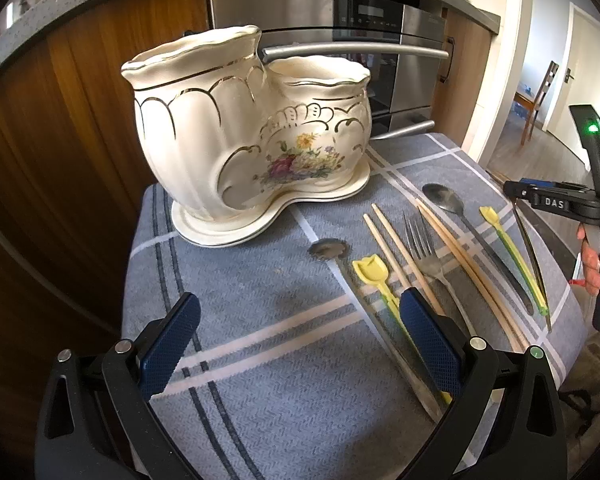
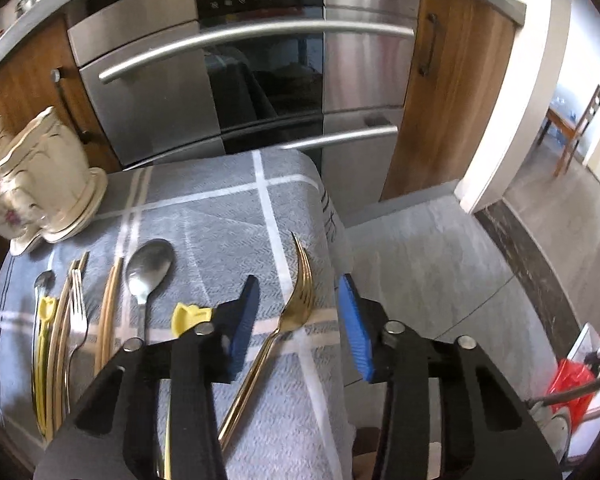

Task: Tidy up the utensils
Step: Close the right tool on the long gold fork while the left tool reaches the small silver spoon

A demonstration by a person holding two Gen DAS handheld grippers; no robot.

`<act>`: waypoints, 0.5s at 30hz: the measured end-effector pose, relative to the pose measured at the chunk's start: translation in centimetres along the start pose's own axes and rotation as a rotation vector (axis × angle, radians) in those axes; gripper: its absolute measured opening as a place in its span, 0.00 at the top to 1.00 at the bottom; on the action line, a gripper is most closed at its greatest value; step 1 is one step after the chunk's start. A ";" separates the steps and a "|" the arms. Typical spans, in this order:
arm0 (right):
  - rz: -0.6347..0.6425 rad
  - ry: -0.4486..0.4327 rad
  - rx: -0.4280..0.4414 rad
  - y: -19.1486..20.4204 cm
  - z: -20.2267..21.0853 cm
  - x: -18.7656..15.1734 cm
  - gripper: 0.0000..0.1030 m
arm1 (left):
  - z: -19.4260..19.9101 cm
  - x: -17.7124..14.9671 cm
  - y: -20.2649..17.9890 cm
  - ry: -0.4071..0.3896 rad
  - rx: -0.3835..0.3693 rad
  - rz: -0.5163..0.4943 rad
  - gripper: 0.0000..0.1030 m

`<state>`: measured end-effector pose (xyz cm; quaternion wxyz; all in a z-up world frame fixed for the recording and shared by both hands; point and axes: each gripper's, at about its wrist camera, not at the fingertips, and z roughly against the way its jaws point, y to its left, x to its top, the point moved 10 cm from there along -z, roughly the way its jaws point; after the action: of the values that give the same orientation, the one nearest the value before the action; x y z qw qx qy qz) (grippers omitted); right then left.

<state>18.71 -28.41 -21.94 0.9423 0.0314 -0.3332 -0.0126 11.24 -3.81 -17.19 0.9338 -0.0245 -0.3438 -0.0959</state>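
Right claw (image 2: 298, 322) is parted around the gold fork (image 2: 296, 304) but not pinching yet, left claw (image 1: 300, 340) wide open, so I'd center the handle before squeezing.

Steel oven (image 2: 260, 80), wooden cabinets (image 2: 452, 92)

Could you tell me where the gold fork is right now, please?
The gold fork lies on the cloth at the right end of the utensil row, between the right gripper's fingers, with the yellow pick to its left.
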 end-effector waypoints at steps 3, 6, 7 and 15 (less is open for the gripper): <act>-0.012 0.014 0.010 0.1 -0.5 -0.2 0.73 | -0.1 -0.1 0.2 0.003 -0.004 0.008 0.04; -0.010 0.015 0.015 0.3 -0.7 -0.4 0.82 | -0.5 -0.3 0.1 0.015 -0.016 0.016 0.04; -0.012 0.009 0.017 0.3 -0.7 -0.4 0.84 | -0.6 -0.4 0.1 0.020 -0.020 0.017 0.04; -0.066 -0.021 0.090 0.2 0.3 -0.5 0.91 | -1.9 -0.6 0.1 0.055 -0.020 0.048 0.07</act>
<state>18.16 -28.15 -22.01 0.9354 0.0846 -0.3420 -0.0292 11.96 -3.84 -19.02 0.9447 -0.0395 -0.3163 -0.0777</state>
